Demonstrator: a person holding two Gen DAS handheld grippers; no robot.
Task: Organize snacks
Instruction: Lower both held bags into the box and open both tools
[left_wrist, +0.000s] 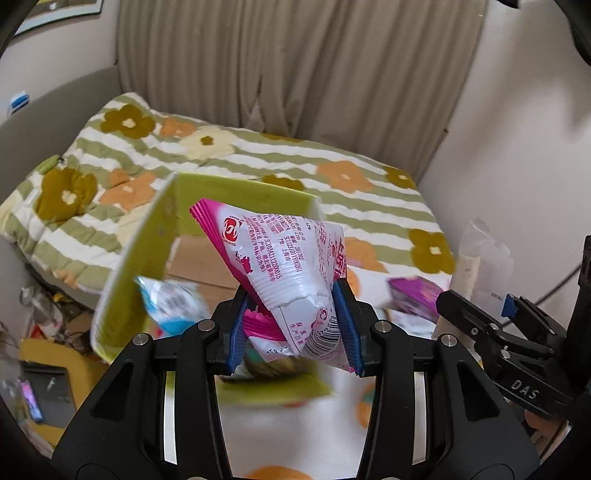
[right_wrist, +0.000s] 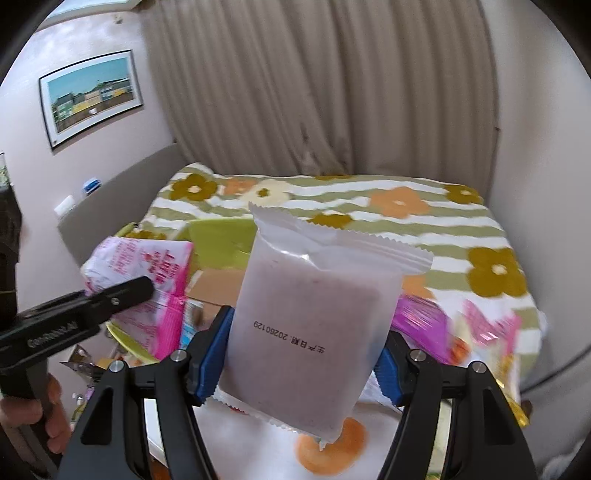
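A: What is on the left?

B: The left gripper (left_wrist: 293, 325) has its jaws squeezed on a crinkly pink and white snack bag (left_wrist: 291, 273). It hangs over an open lime green cardboard box (left_wrist: 140, 258) on the flowery striped bed (left_wrist: 369, 206).

A: And on the right?

B: The right gripper (right_wrist: 301, 354) has its jaws pressed on a frosted white snack packet (right_wrist: 314, 317), held up above the bed's near edge. A shiny purple packet (right_wrist: 421, 317) lies just past it.
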